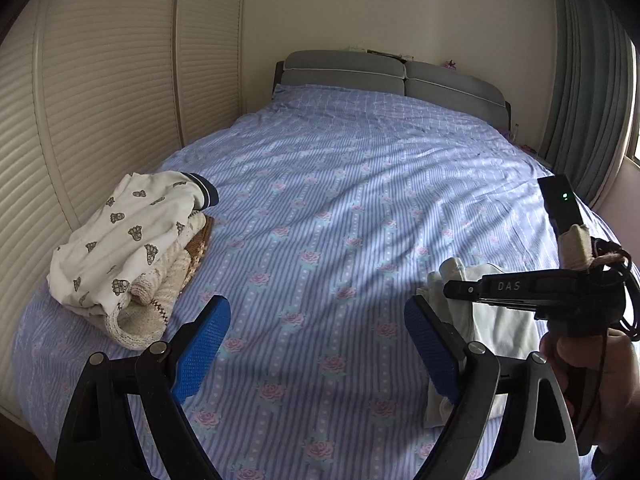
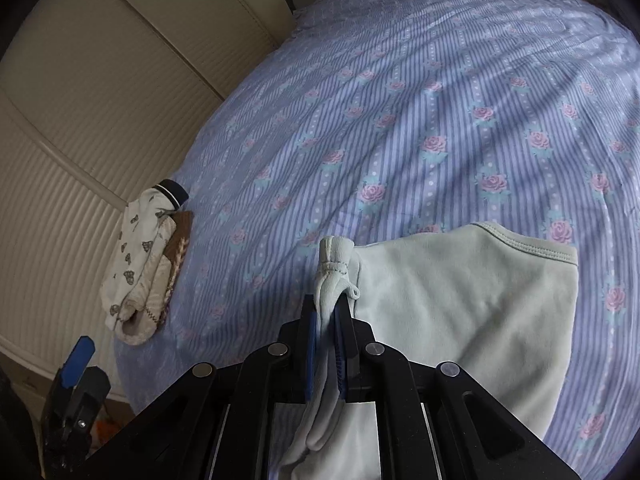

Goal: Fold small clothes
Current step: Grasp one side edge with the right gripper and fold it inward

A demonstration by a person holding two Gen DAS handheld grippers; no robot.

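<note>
Pale mint garment (image 2: 460, 300) is spread over the flowered bed sheet (image 2: 400, 120) at the near right, its cuff pinched between the right gripper (image 2: 328, 316) fingers. Nothing is held by the left gripper (image 1: 316, 344) — fingers wide. Unfolded clothes (image 1: 128, 248) are heaped near the bed's left edge.

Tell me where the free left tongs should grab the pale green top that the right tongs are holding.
Probably the stitched hem corner of the pale green top, coming in from over the bedspread. The right tongs already pinch the bunched cuff, and that edge lies flat and clear on the opposite side. The left tongs stand open and empty.
</note>
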